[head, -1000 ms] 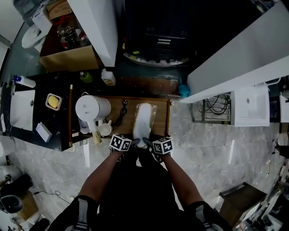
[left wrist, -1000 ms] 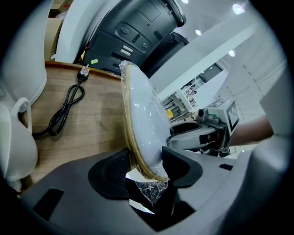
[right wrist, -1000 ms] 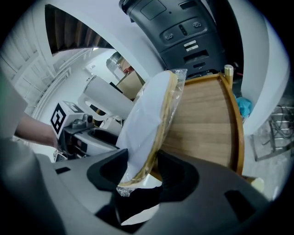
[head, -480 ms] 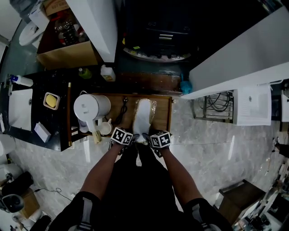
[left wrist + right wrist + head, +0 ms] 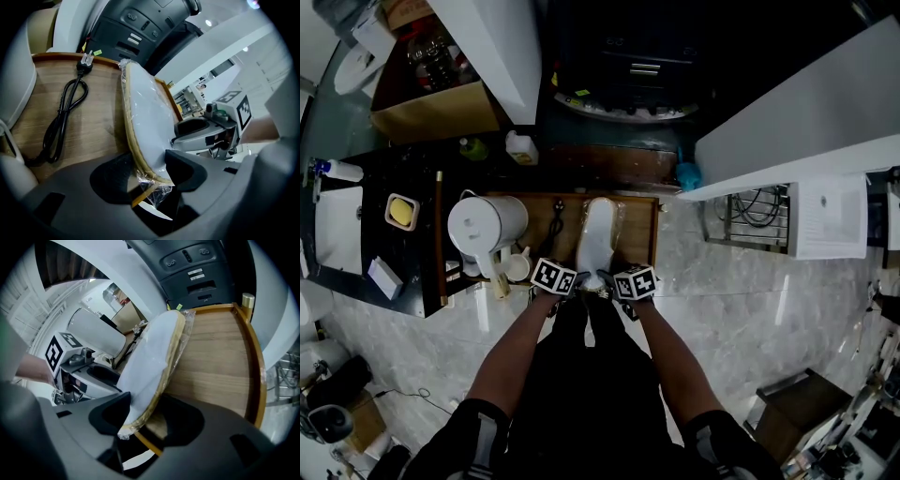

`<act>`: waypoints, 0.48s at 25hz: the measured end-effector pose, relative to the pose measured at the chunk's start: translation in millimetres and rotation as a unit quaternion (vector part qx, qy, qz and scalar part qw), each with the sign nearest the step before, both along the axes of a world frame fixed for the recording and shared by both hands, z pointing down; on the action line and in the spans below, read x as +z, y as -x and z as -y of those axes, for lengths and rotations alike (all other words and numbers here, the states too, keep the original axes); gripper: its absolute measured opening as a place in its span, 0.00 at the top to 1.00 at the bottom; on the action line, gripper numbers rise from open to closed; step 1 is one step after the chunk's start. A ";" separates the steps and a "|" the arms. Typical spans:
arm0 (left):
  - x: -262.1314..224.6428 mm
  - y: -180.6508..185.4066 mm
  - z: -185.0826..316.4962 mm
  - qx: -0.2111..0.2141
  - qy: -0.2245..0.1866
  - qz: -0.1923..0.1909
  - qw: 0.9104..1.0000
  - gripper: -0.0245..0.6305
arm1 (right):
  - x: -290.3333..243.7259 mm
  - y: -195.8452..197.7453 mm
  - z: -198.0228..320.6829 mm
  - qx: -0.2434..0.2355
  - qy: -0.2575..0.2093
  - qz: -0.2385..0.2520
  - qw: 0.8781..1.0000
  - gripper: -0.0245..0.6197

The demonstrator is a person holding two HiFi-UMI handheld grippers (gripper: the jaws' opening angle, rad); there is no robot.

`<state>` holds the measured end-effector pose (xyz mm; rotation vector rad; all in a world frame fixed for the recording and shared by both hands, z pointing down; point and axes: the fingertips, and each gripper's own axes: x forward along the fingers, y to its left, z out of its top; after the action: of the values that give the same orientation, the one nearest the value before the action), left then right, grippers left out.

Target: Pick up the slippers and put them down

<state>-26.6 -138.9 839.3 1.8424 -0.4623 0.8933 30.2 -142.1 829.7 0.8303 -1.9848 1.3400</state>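
A pair of white slippers (image 5: 598,234) with tan sole edges, wrapped in clear plastic, lies lengthwise over the wooden tray (image 5: 649,234). Its far end points away from me and its near end is tilted up. My left gripper (image 5: 578,279) is shut on the heel end from the left, and my right gripper (image 5: 609,281) from the right. In the left gripper view the slippers (image 5: 145,117) run up from my left gripper (image 5: 150,176), and crumpled plastic hangs below the pads. The right gripper view shows the slippers (image 5: 152,362) pinched in my right gripper (image 5: 150,420) above the tray (image 5: 220,362).
A white kettle (image 5: 487,223), a white mug (image 5: 518,269) and a black power cord (image 5: 553,234) occupy the tray's left half. A black counter (image 5: 356,272) with a soap dish (image 5: 401,211) lies further left. A metal rack (image 5: 750,220) stands to the right, and a dark machine (image 5: 628,75) behind.
Both grippers, with the slippers' heel end between them, have sunk a little and moved slightly forward over the tray's near edge. The grips look the same.
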 end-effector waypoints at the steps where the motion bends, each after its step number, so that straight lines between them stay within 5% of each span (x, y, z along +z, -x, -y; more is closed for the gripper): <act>1: 1.5 0.4 -0.1 -0.002 0.000 0.001 1.000 0.62 | 1.7 0.0 -0.1 0.001 -0.001 -0.003 1.000 0.64; 12: 1.2 3.2 4.1 0.002 -0.027 0.019 0.999 0.60 | 3.2 -2.9 3.2 -0.003 -0.015 -0.033 0.999 0.59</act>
<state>-29.8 -143.1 840.5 1.8785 -0.5100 0.9275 33.0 -145.3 832.9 0.8707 -1.9590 1.2647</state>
